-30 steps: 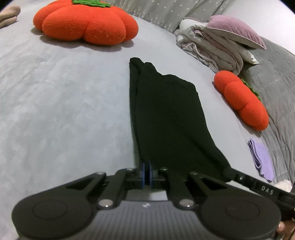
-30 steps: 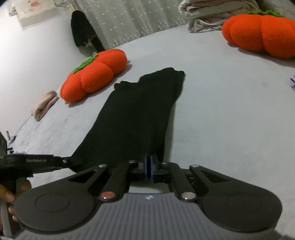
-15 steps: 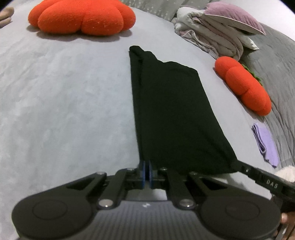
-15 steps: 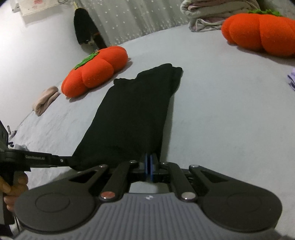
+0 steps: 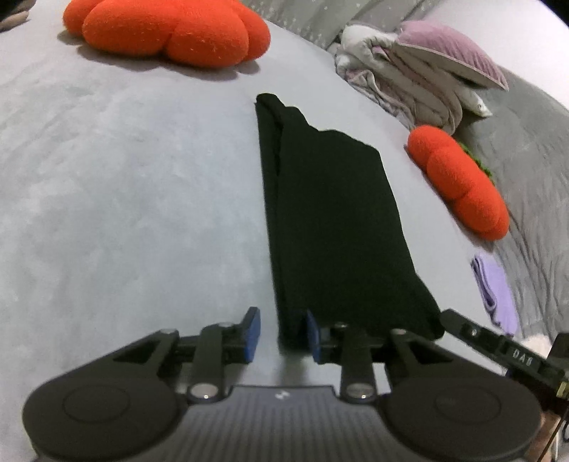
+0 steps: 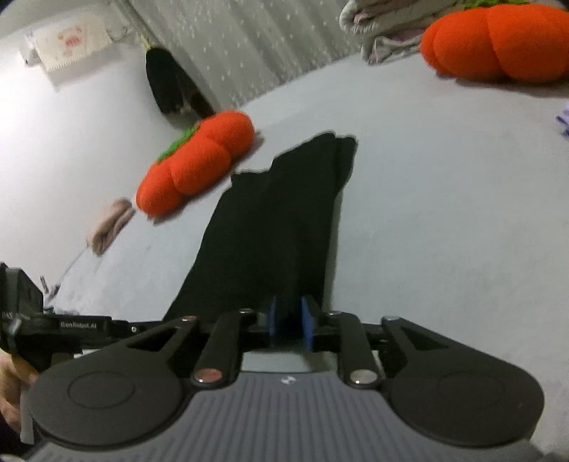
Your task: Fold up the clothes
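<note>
Garment: long black knit garment (image 5: 330,220), lying flat as a narrow strip on the pale grey plush bed cover (image 5: 124,199), doubled lengthwise, layered edges visible at the far end.
Position: between 2 orange pumpkin-shaped plush cushions, one (image 5: 167,28) beyond the far end, the other (image 5: 458,181) off to the side; near end right at both tools.
Left gripper (image 5: 281,332): blue pads spread apart, near-left corner of the cloth lying between them, not pinched.
Right gripper (image 6: 290,321): blue pads parted by a narrower gap, near-right corner of the cloth between them; contact with the cloth too dark and blurred to judge.
Handling: judged soft, limp and light (no stiffness of its own, likely to sag and slide layer over layer if lifted by 1 point only).
Grip points: best at the 2 near corners, through all layers at once, deep enough that the lower layer is not left behind.
Risk: plush cover likely to drag on the knit, so lifting clear rather than dragging.
Fold state: 1 lengthwise fold in place; crosswise fold not present.
Elsewhere: small folded lilac cloth (image 5: 494,288) near the bed edge, well apart.
</note>
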### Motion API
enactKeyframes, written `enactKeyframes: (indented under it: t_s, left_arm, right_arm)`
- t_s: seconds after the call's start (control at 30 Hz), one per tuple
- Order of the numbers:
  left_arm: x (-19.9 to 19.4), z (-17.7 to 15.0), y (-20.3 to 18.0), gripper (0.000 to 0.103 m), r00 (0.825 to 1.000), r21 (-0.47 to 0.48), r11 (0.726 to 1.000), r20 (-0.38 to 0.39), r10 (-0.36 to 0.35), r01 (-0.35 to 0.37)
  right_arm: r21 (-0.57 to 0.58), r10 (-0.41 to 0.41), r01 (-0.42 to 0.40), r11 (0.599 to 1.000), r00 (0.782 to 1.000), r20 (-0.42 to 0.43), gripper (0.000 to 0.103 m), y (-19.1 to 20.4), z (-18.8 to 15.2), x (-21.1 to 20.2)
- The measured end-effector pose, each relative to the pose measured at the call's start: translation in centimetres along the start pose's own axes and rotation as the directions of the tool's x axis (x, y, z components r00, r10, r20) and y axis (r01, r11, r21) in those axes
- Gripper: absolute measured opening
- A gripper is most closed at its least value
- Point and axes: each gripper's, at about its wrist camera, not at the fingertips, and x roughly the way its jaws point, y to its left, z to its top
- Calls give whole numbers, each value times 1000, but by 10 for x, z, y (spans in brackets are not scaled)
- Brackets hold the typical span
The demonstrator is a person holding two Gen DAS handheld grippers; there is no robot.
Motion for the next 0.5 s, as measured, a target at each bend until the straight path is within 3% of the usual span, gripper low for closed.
enactKeyframes:
  t_s: [0.23, 0.3, 0.37, 0.5]
  left_arm:
    - [12, 0, -4, 34, 998, 27, 999, 59, -29, 28]
    - [14, -2, -9, 25, 997, 68, 997, 75, -32, 27]
    - [17, -7, -15, 10, 997, 122, 993, 73, -9, 0]
    - [16, -10, -16, 5, 997, 167, 986, 71, -8, -4]
  right_arm:
    - [-7, 15, -15, 1000, 1000, 25, 22, -2, -4, 6]
    - [-30, 10, -9, 999, 1000, 14, 23, -1, -6, 9]
    - [-54, 5, -4, 999, 1000, 3, 13, 0, -8, 12]
    - [-57, 6, -6, 998, 1000, -12, 4, -6, -12, 14]
